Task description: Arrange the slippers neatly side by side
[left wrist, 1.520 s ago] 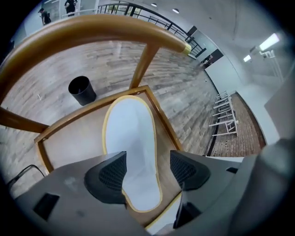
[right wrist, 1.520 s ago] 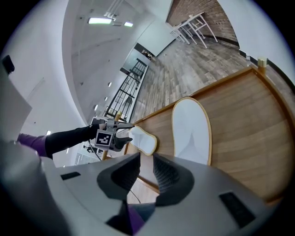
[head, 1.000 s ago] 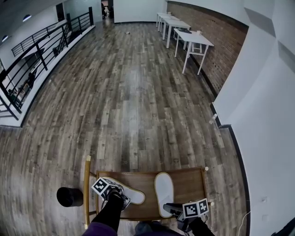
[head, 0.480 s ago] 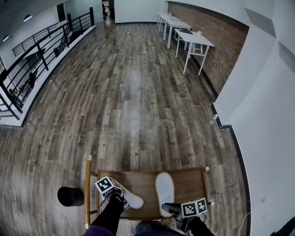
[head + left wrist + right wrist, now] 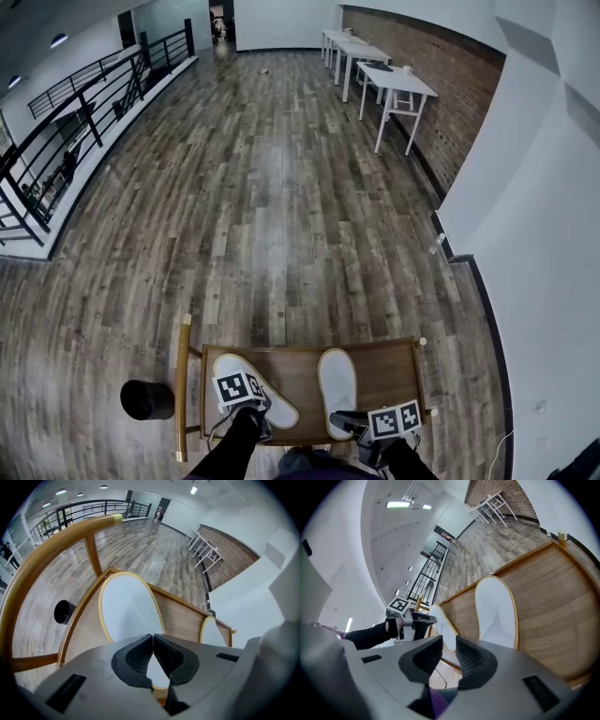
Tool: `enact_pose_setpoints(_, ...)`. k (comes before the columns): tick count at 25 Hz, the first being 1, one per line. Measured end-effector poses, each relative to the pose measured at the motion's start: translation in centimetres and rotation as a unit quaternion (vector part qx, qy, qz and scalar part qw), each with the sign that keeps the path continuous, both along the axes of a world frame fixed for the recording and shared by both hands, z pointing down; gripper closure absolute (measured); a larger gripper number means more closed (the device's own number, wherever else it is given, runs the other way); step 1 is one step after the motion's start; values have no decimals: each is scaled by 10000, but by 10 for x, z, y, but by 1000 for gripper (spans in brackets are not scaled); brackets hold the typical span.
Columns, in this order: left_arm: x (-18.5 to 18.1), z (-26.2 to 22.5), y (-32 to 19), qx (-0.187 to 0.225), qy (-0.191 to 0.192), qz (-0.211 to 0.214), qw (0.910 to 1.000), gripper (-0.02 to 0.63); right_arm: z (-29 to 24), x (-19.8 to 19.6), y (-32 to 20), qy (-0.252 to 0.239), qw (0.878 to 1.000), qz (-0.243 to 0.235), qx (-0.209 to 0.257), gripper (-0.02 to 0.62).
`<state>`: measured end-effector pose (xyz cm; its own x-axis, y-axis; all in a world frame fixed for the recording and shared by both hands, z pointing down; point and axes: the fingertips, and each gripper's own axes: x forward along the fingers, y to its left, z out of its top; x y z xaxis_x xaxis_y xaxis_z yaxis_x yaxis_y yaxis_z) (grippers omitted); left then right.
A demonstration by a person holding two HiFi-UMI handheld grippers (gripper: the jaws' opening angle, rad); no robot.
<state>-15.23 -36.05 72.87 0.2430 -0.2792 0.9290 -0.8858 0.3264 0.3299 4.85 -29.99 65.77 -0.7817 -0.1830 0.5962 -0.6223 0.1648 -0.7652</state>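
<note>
White slippers, one pair, tan-edged, flat soles up – both lie on a small wooden tabletop (image 5: 384, 375).

Left slipper (image 5: 126, 611): lies at a slant, far end swung toward the left corner of the tabletop, near end angled in toward its partner.

Right slipper (image 5: 337, 380): lies straight, lengthwise away from the person, right of centre. The two are near one another but apart, and not parallel.

Left claw (image 5: 153, 637): pressed together, tips meeting, pointed steeply down over the near end of the left slipper. White sole shows through the small gap under the tips; whether an edge of it is nipped cannot be made out.

Right claw (image 5: 449, 641): spread, nothing between the pads, held low at the near edge of the tabletop just short of the right slipper's near end.

Surroundings:
- curved wooden rail (image 5: 93, 525) – runs along the left side of the tabletop on posts
- black cylinder (image 5: 145, 400) on the floor just left of that rail
- grey-brown plank floor (image 5: 281, 206)
- white tables (image 5: 394, 82) in a row along a brick wall (image 5: 422, 66), well apart at the far right
- black railing (image 5: 75, 103) along the far left
</note>
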Motion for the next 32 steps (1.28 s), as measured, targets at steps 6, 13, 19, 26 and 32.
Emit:
enact_pose_setpoints(6,41,-8,5,83,184,1060,9942,598,-2,5,3,-18,10000,61,50,512)
enact_pose_setpoints(13,83,-14,8,29,371,2292,9727,598,-3,10,12,-20,9999,151,68,512)
enact_pose_setpoints(19,109,-13,10,-114,620,2562,9646,598,-3,20,15,5,9997,246,69,512)
enact_pose_setpoints(26,127,-4,8,-349,843,2330,9682,598,-3,24,15,11,9996,278,45,512)
enact_pose_setpoints(32,128,6,5,-545,929,1963,9746,598,-2,28,15,17,9996,295,16,512)
